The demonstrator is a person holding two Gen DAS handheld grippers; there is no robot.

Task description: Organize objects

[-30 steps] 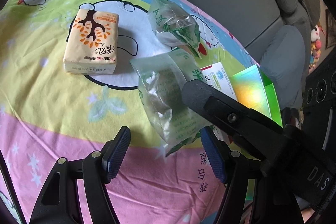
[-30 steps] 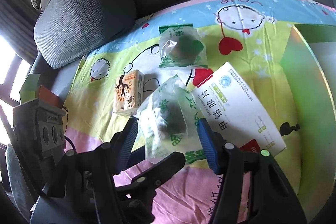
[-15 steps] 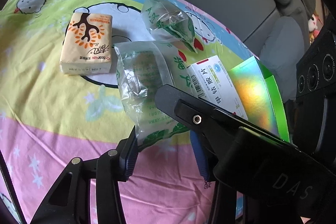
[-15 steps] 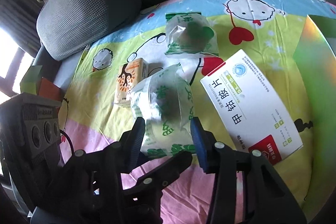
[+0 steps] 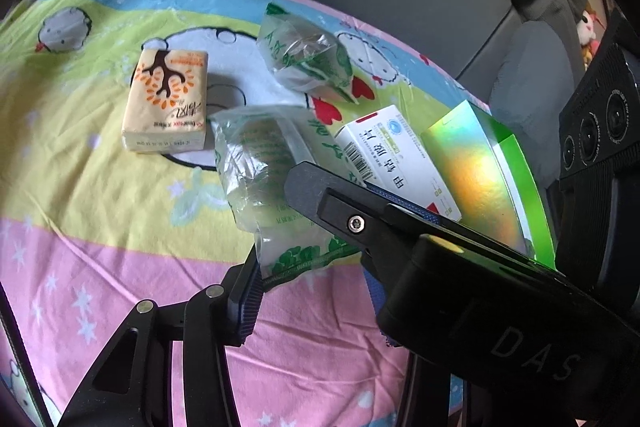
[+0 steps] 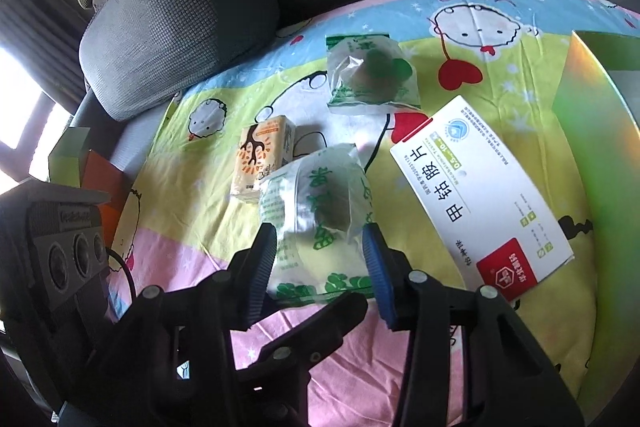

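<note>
1. Both tongs have narrowed since a second ago: the left tongs and right tongs are now clamped on one green-printed snack pouch, which then lay loose between wider pads.
2. The pouch sits on the cartoon bedsheet, long axis pointing away from the tongs.
3. Count: two snack pouches, the second farther off; one tissue pack; one medicine box; one iridescent green box.
</note>
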